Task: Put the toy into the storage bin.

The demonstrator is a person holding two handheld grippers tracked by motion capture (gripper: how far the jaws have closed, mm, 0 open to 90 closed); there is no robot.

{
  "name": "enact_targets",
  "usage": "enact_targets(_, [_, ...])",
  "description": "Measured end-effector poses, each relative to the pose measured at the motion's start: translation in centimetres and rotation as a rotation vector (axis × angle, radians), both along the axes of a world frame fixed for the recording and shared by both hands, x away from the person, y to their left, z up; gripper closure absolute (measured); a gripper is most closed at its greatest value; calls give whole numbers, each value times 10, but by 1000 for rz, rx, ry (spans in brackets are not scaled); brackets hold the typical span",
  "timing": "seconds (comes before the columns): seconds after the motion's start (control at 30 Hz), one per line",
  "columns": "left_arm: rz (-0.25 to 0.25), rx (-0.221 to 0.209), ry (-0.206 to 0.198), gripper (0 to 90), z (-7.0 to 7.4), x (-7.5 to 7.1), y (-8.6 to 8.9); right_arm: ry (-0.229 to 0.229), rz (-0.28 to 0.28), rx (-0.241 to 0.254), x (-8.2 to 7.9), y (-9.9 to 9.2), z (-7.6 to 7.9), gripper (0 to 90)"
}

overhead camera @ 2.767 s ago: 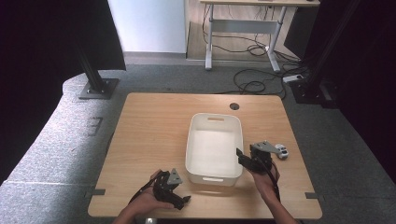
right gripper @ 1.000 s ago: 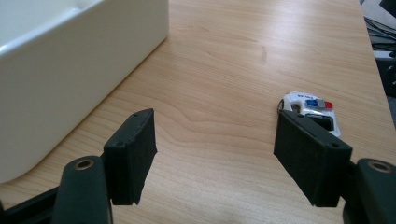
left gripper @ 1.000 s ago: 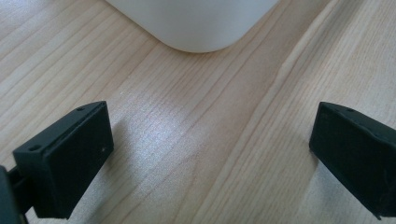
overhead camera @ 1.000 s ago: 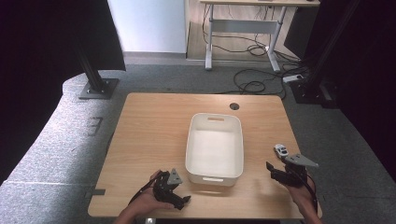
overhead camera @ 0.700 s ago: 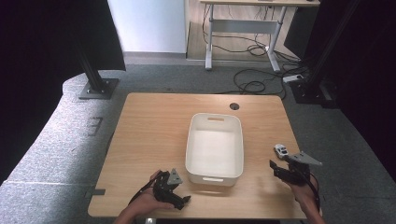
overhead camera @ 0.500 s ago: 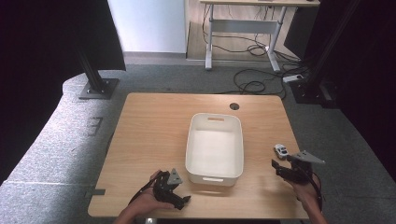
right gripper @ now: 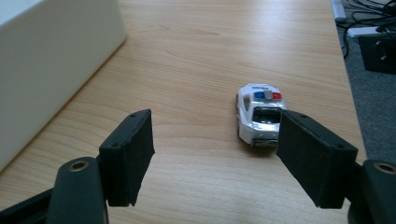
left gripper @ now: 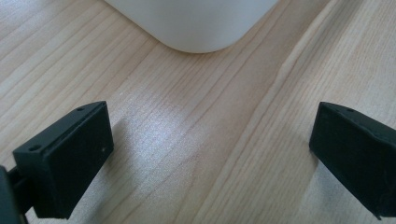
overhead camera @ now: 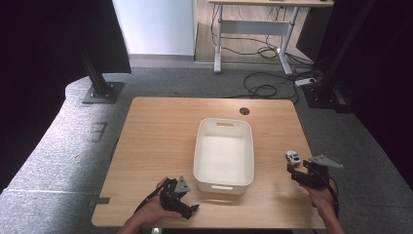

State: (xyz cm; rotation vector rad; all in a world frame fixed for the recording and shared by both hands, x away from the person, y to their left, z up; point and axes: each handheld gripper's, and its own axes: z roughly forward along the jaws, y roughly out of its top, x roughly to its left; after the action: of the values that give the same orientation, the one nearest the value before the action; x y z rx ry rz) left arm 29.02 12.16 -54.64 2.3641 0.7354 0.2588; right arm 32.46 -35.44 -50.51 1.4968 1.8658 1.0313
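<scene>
A small white toy police car (overhead camera: 292, 156) (right gripper: 258, 113) with a red and blue light bar stands on the wooden table near its right edge. My right gripper (overhead camera: 297, 173) (right gripper: 217, 156) sits just behind the car, open, with nothing between its jaws; the car lies ahead of the right jaw. A white plastic tub (overhead camera: 224, 154) (right gripper: 51, 56) stands empty mid-table. Near the front edge, my left gripper (overhead camera: 186, 208) (left gripper: 210, 163) rests open beside the tub's front left corner (left gripper: 196, 23).
The table (overhead camera: 160, 136) has a round cable hole (overhead camera: 244, 111) at the back. Beyond it are a desk frame (overhead camera: 253, 34), floor cables (overhead camera: 265, 87) and black stand posts (overhead camera: 100, 80). Grey floor (right gripper: 378, 107) lies just past the right edge.
My right gripper drew back from beside the tub to the table's right front, leaving the toy car on the table. The left gripper stayed still.
</scene>
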Motion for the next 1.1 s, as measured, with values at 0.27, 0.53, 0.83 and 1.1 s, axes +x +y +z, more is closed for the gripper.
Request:
enact_targets(0.27, [0, 1, 0, 1, 0, 0, 0, -9, -17, 2, 5, -4, -2, 275])
enact_targets(0.53, [-2, 1, 0, 1, 0, 0, 0, -14, -34, -6, 10, -9, -4, 283])
enact_targets(0.83, [-2, 1, 0, 1, 0, 0, 0, -20, -63, 14, 12, -15, -3, 287])
enact_targets(1.1, [-2, 0, -1, 1, 0, 0, 0, -14, -79, 7, 18, -18, -6, 288])
